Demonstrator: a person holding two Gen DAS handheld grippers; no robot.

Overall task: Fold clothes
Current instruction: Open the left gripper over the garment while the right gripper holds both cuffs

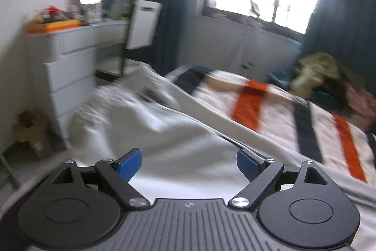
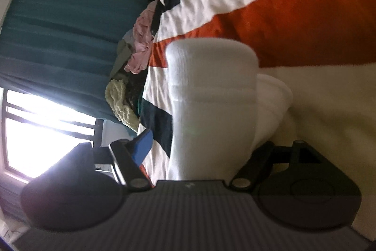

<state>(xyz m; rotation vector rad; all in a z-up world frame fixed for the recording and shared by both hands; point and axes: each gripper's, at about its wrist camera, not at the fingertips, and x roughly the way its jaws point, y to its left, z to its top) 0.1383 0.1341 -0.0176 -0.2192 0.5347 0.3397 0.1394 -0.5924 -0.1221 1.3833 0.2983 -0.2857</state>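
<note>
White sock (image 2: 211, 91) blocks right tongs (image 2: 202, 149), clothes pile (image 1: 329, 79) beyond

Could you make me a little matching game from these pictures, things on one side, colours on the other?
Things:
1. curtain
2. folded sock
3. gripper pads
4. crumpled garment by the curtain

Colours:
A. pink
B. blue
C. teal
D. white

Pairs: 1-C, 2-D, 3-B, 4-A
</note>
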